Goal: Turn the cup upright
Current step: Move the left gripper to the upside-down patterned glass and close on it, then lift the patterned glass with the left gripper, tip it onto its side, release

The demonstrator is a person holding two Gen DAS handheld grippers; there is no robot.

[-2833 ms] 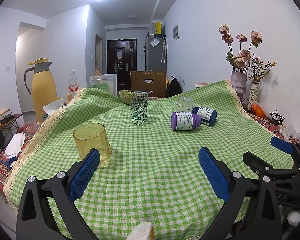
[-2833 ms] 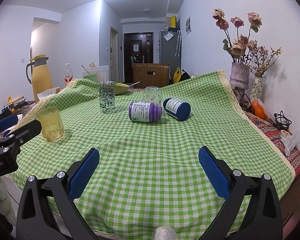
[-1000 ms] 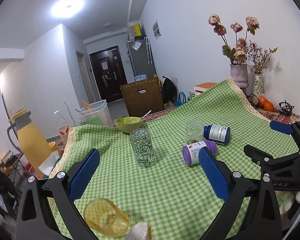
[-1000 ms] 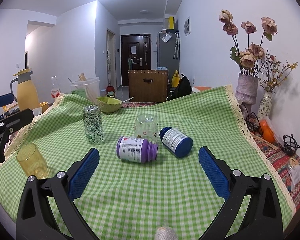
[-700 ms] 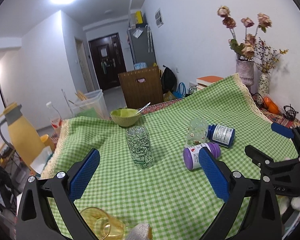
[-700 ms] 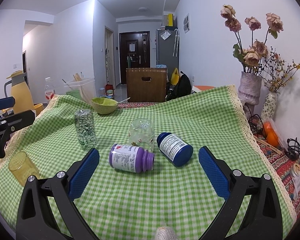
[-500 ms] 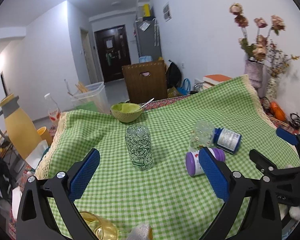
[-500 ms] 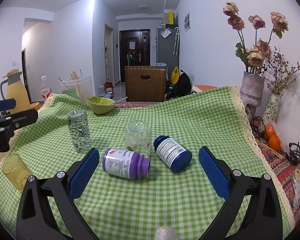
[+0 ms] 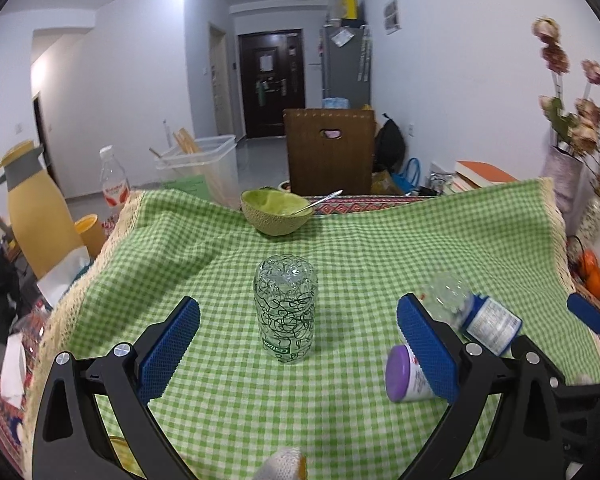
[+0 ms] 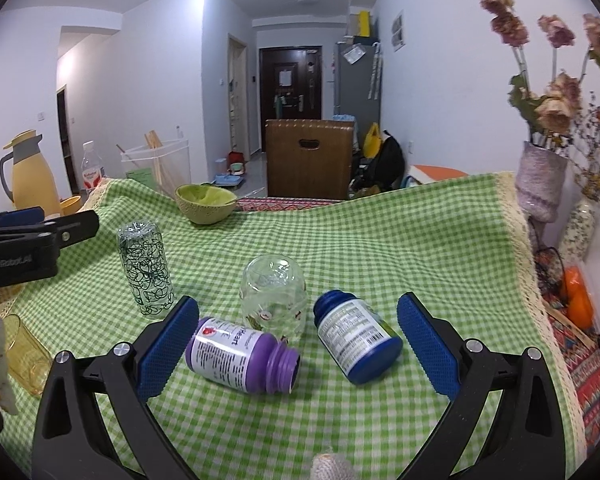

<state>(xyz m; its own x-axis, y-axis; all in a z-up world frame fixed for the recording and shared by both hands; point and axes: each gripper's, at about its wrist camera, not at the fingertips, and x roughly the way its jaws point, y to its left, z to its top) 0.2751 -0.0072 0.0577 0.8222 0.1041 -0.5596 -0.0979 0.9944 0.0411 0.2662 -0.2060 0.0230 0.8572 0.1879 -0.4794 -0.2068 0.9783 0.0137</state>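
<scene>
1. The left gripper (image 9: 298, 336) has its blue-padded jaws spread wide with nothing between them. It faces a tall patterned glass cup (image 9: 286, 308) that stands upside down on the green checked tablecloth (image 9: 360, 248), framed in the gap between the pads but beyond their tips.
2. The right gripper (image 10: 298, 336) is likewise wide open and holds nothing. A purple bottle (image 10: 242, 356) and a blue bottle (image 10: 356, 338) lie on their sides between and just past its pads.
3. Bare cloth lies all round the patterned cup: the melon bowl (image 9: 277, 216) sits well behind it near the far edge, and the lace-trimmed left edge (image 9: 100, 256) is well off to its side.
4. To the cup's right, a small clear jar (image 10: 274, 296) stands inverted, touching or nearly touching the purple bottle in front of it, with the blue bottle just beside it.
5. Only the right wrist view shows the purple bottle's open neck, the jar unobstructed, and a yellow tumbler (image 10: 24, 354) near the left edge.
6. In the left wrist view the right pad covers part of the purple bottle and jar, and the other gripper's blue tip shows at the far right.
7. A vase of dried flowers (image 10: 542, 184) stands past the right edge.
</scene>
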